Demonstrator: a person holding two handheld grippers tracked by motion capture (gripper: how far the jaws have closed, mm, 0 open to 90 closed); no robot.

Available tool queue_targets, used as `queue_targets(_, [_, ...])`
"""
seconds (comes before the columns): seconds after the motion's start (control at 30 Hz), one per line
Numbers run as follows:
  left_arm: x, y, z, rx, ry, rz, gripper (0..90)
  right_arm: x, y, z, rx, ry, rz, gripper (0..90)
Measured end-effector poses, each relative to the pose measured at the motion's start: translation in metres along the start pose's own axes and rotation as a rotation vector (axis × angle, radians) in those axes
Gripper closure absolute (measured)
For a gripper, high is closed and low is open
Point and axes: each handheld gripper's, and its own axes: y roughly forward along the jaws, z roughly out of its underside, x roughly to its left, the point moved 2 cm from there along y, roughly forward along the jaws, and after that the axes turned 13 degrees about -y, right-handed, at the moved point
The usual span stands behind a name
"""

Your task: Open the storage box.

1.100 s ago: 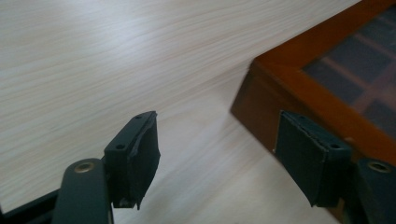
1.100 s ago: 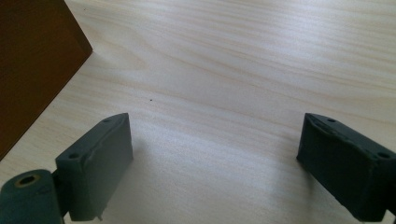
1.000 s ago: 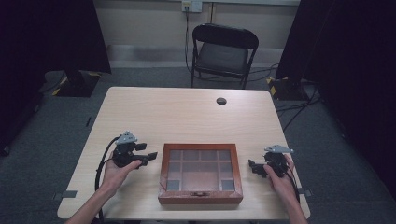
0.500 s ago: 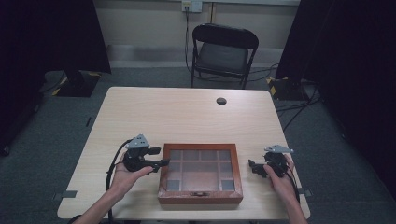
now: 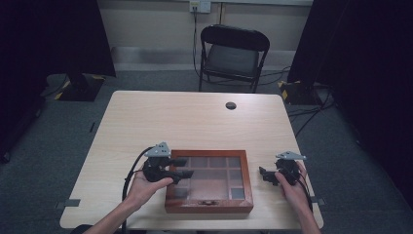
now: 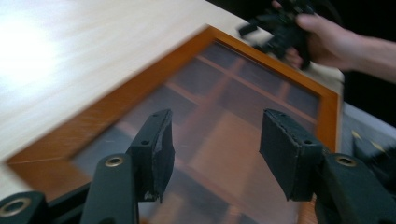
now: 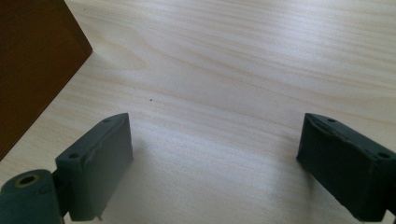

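Note:
A brown wooden box (image 5: 209, 181) with a glass lid and several compartments sits at the table's near edge. Its frame shows in the left gripper view (image 6: 140, 86), and a corner of its side in the right gripper view (image 7: 32, 60). My left gripper (image 5: 182, 167) hovers open over the box's left side, jaws above the glass lid (image 6: 215, 154) with nothing between them. My right gripper (image 5: 263, 174) rests open just right of the box, low over bare wood (image 7: 215, 140). The other hand and its gripper (image 6: 285, 28) appear beyond the box's far corner.
The light wooden table (image 5: 195, 117) has a round black grommet (image 5: 231, 105) near its far edge. A black folding chair (image 5: 233, 53) stands behind the table. Dark curtains and floor cables flank both sides.
My left gripper has moved rightward from beside the box to over its left edge and glass lid. The right gripper has stayed in place.

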Motion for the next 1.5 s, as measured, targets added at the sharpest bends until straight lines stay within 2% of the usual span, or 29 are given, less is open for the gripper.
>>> queue_targets(0.1, [-0.005,0.003,0.0,0.015,-0.004,0.02,46.9,0.0,0.0,0.0,0.0,0.0,0.0,9.2])
queue_targets(0.17, [-0.011,0.007,0.001,0.024,0.013,0.029,47.8,0.0,0.0,0.0,0.0,0.0,0.0,9.2])
queue_targets(0.3, [-0.024,0.017,0.005,0.073,0.054,0.076,50.7,0.0,0.0,0.0,0.0,0.0,0.0,9.2])
queue_targets(0.37, [-0.028,0.021,0.007,0.075,0.064,0.081,53.4,0.0,0.0,0.0,0.0,0.0,0.0,9.2])
queue_targets(0.47, [-0.034,0.026,0.01,0.089,0.082,0.128,56.6,0.0,0.0,0.0,0.0,0.001,0.0,9.2])
queue_targets(0.5, [-0.04,0.028,0.012,0.104,0.111,0.162,61.2,0.0,0.0,0.0,0.0,0.0,0.0,9.2])
queue_targets(0.53, [-0.04,0.028,0.012,0.104,0.111,0.162,63.1,0.0,0.0,0.0,0.0,0.0,0.0,9.2])
queue_targets(0.63, [-0.048,0.032,0.016,0.132,0.131,0.207,66.3,0.0,0.0,0.0,0.0,0.0,0.0,9.2])
queue_targets(0.7, [-0.051,0.036,0.019,0.153,0.138,0.219,68.7,0.0,0.0,0.0,0.0,0.001,0.0,9.2])
queue_targets(0.83, [-0.053,0.044,0.024,0.199,0.153,0.222,75.1,0.0,0.0,0.0,0.0,0.0,0.0,9.2])
queue_targets(1.03, [-0.054,0.048,0.028,0.231,0.176,0.211,78.1,0.0,0.0,0.0,0.0,0.001,0.0,9.2])
queue_targets(1.27, [-0.054,0.05,0.029,0.222,0.196,0.225,80.9,0.0,0.0,0.0,0.0,0.0,0.0,9.2])
queue_targets(1.43, [-0.051,0.051,0.027,0.236,0.176,0.251,82.3,0.0,0.0,0.0,0.0,0.0,0.0,9.2])
queue_targets(1.5, [-0.052,0.051,0.026,0.254,0.188,0.249,82.5,0.0,0.0,0.0,0.001,0.001,0.001,9.2])
